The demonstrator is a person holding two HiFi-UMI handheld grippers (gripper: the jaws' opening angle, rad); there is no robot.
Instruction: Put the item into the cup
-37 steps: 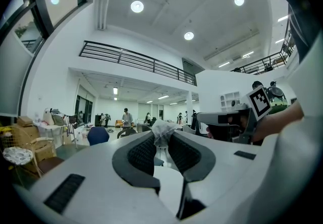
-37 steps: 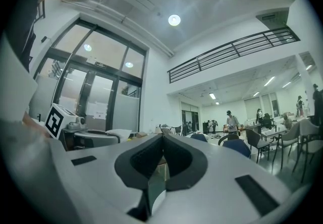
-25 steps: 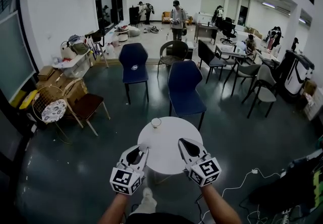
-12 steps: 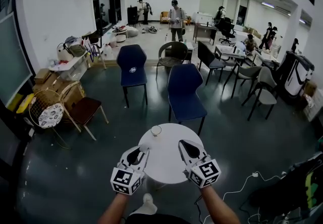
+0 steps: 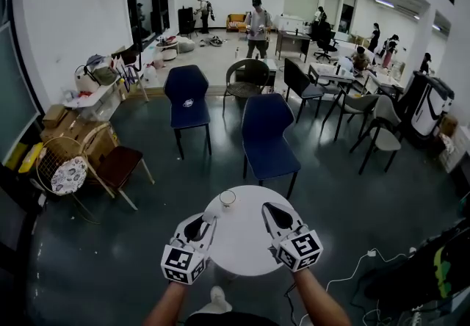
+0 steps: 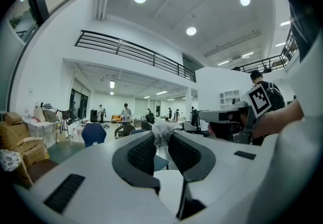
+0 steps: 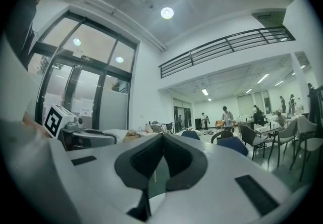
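Note:
A small round white table (image 5: 246, 247) stands just ahead of me in the head view. Near its far edge stands a clear cup (image 5: 228, 198), upright. My left gripper (image 5: 208, 219) hovers over the table's near left part, shut on a small white crumpled item (image 5: 211, 215). In the left gripper view the item (image 6: 160, 131) sticks up from between the dark pads (image 6: 143, 153). My right gripper (image 5: 267, 208) is over the table's right side, shut with nothing in it. Its tips (image 7: 162, 138) meet in the right gripper view. Both grippers sit short of the cup.
A blue chair (image 5: 268, 130) stands right behind the table, another blue chair (image 5: 186, 97) farther back left. A wooden chair (image 5: 117, 164) and boxes are at the left. A white cable (image 5: 354, 264) lies on the floor at right. Several people stand far back.
The view has moved forward: the table, cup and blue chairs have drawn nearer and lower in the head view. Both grippers keep their pose, the left still holding the item.

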